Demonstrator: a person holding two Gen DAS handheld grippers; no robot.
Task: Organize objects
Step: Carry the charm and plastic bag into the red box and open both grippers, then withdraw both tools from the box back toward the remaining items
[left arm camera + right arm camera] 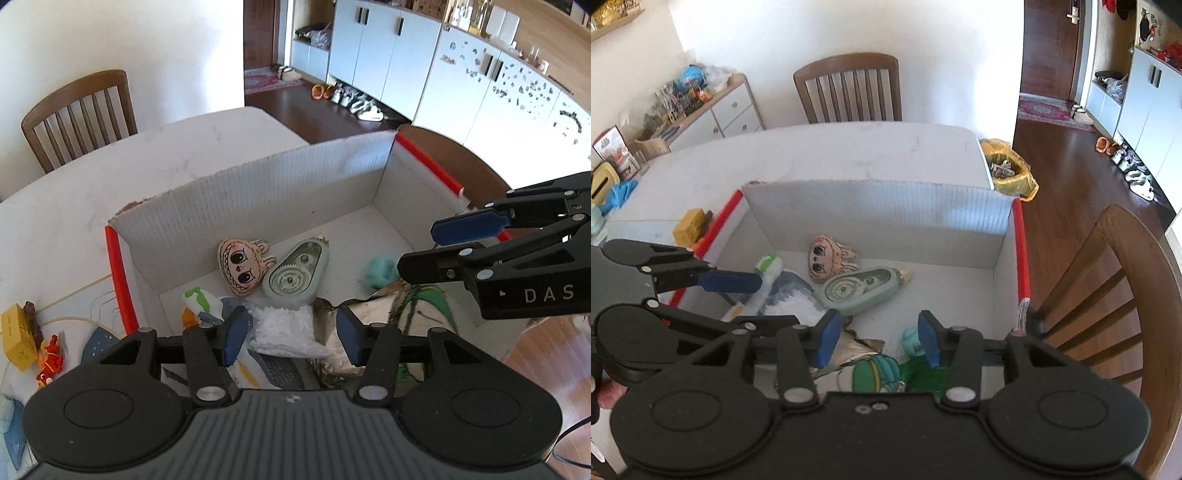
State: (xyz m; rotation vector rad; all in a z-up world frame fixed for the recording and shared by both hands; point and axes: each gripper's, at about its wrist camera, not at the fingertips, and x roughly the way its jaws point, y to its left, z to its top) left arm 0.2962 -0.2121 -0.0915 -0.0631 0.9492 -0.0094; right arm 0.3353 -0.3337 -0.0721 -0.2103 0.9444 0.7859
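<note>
A white cardboard box (pixel 258 192) with red edge strips stands on the white table; it also shows in the right wrist view (pixel 886 210). Inside lie a cartoon-face charm (pixel 243 266) (pixel 827 256), a pale green correction-tape dispenser (pixel 295 273) (pixel 860 288), a teal toy (pixel 380 271) (pixel 910 339), a plastic bag (pixel 284 326) and crumpled foil (pixel 369 306). My left gripper (pixel 291 338) is open and empty above the box's near side. My right gripper (pixel 877 338) is open and empty above the box; its fingers (pixel 469 229) show at the right of the left wrist view.
A yellow block (pixel 16 341) (pixel 690 225) and a small orange figure (pixel 50 360) lie on the table left of the box. Wooden chairs stand at the far side (pixel 849 88) and at the right (pixel 1108 295). A yellow bag (pixel 1008 166) sits on the floor.
</note>
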